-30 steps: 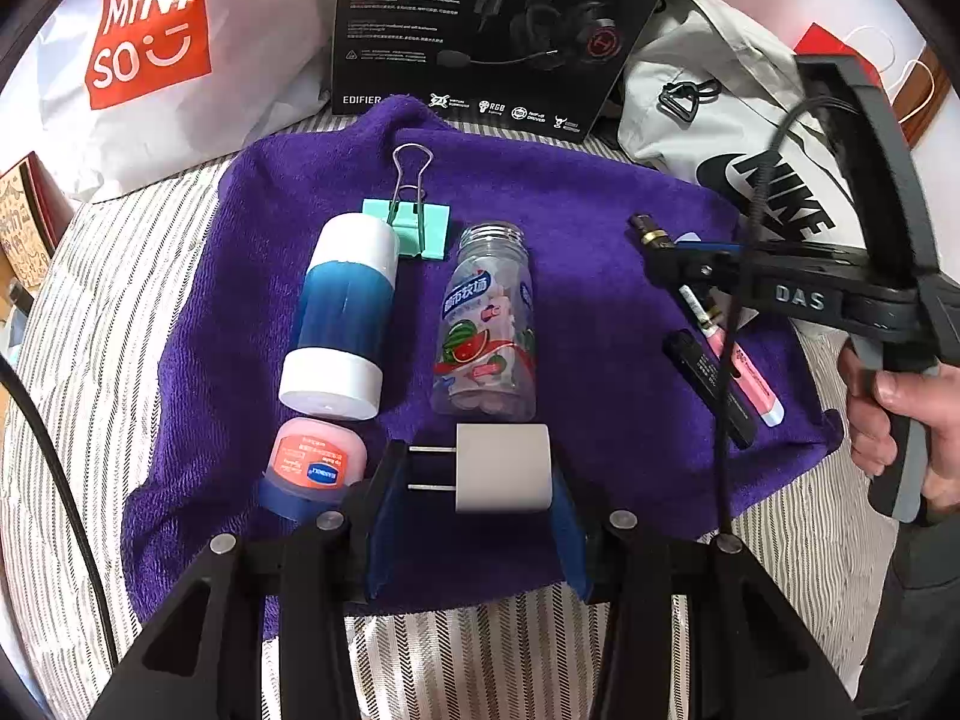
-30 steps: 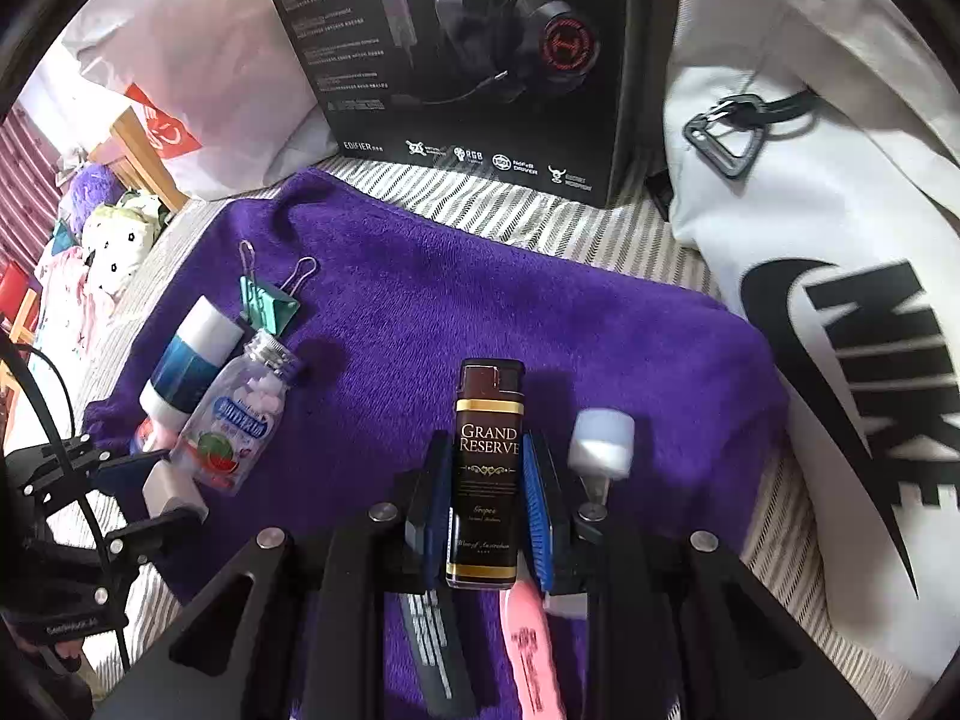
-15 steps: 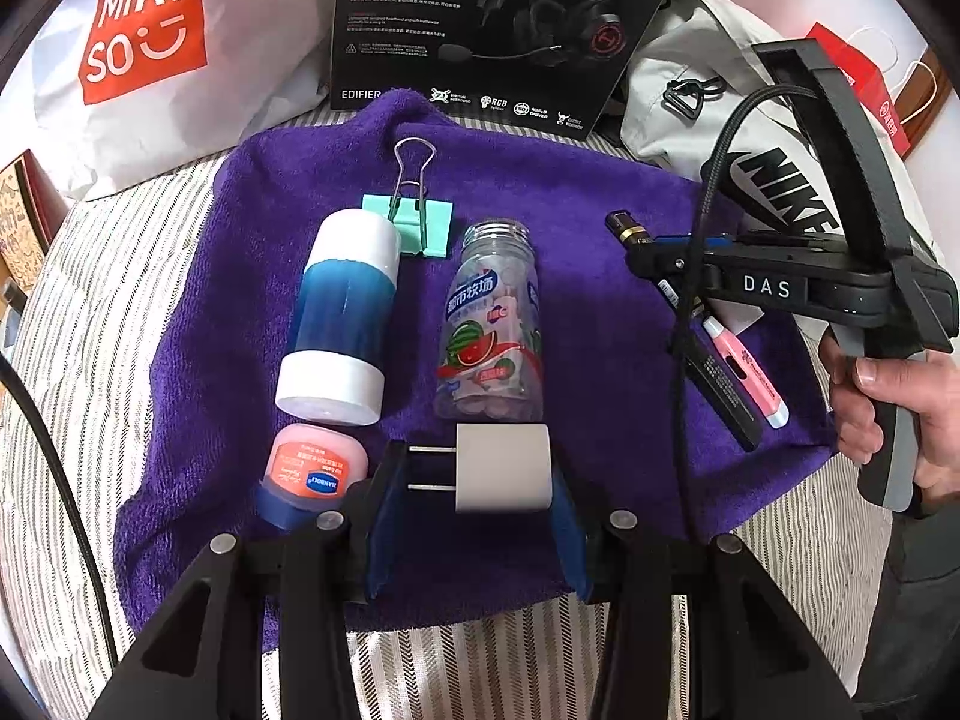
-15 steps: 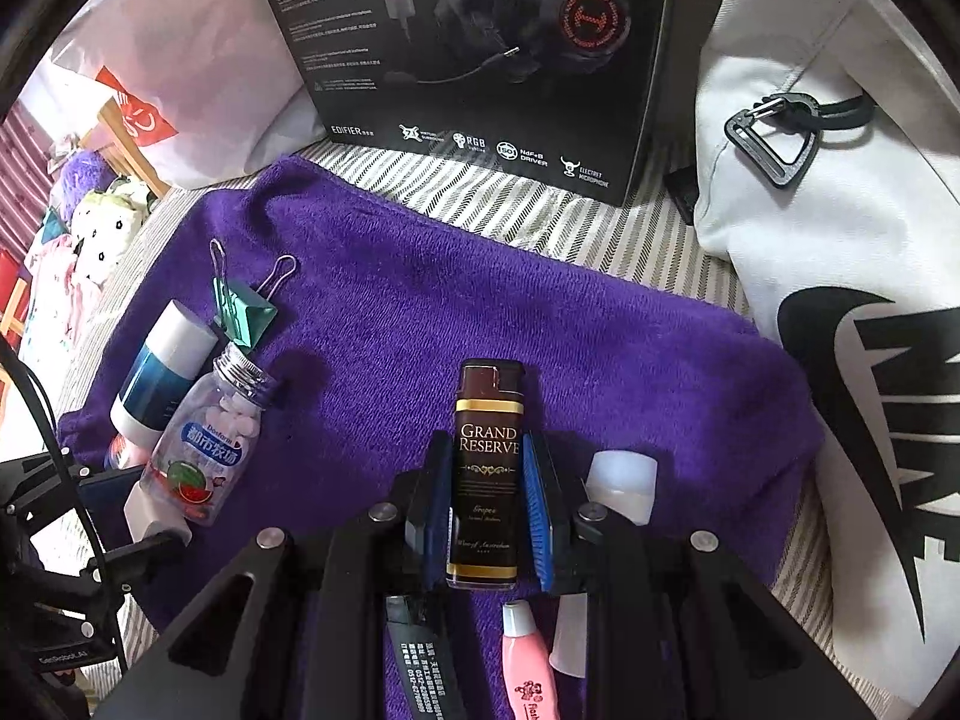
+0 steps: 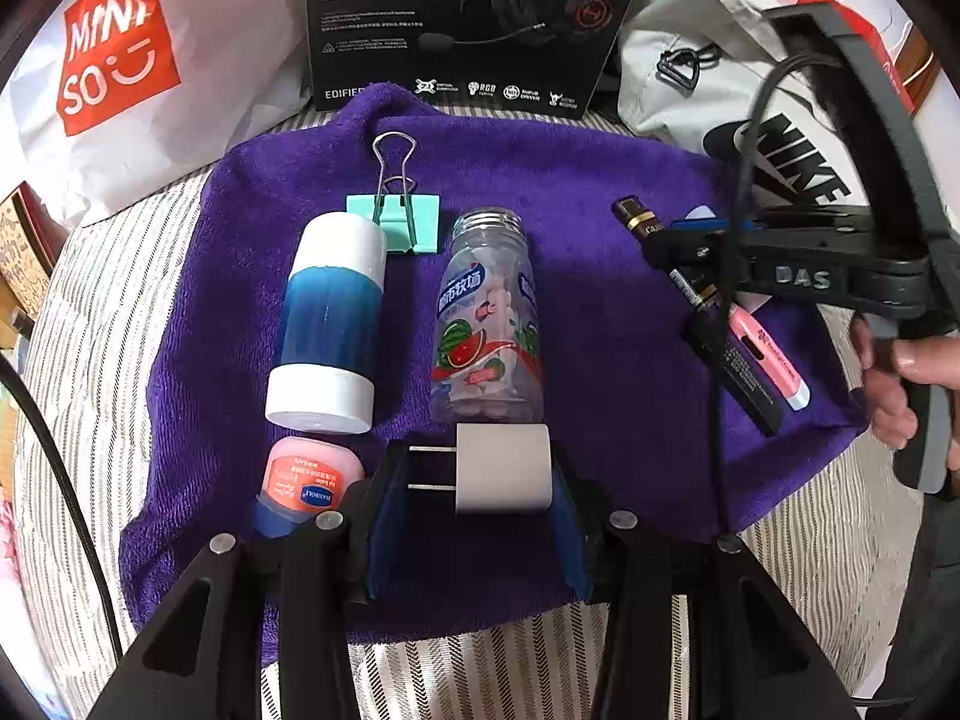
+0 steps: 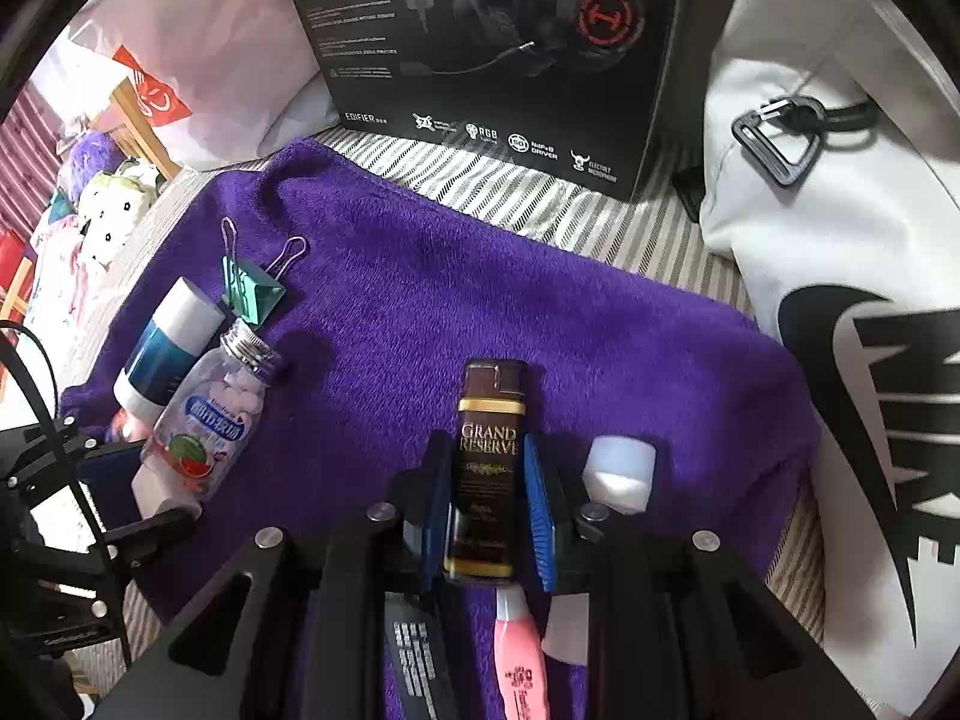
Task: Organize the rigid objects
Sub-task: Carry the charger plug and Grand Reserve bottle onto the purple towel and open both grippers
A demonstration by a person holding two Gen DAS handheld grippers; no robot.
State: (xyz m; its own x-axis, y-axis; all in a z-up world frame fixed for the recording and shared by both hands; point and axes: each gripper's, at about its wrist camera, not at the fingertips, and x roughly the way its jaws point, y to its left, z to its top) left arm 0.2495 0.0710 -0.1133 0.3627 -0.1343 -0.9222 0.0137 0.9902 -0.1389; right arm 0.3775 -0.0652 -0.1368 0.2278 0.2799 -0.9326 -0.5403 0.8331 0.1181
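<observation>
My left gripper [image 5: 474,480] is shut on a white plug adapter [image 5: 501,468], held just above the near edge of the purple towel [image 5: 600,330]. My right gripper [image 6: 487,480] is shut on a brown Grand Reserve lighter [image 6: 489,468] and holds it over the towel's right side; it also shows in the left wrist view [image 5: 636,219]. On the towel lie a blue and white tube [image 5: 327,318], a candy bottle [image 5: 486,324], a green binder clip [image 5: 393,222], a pink balm jar [image 5: 309,474], a pink pen [image 5: 765,354] and a black stick [image 5: 738,372].
A white cap [image 6: 618,468] stands on the towel right of the lighter. A black headset box [image 5: 468,18] stands behind the towel. A white Nike bag [image 6: 840,300] lies at the right, a Miniso bag [image 5: 120,60] at the back left. Striped bedding surrounds the towel.
My right gripper has moved forward and left over the towel with the lighter in it. The left gripper has held still with the adapter.
</observation>
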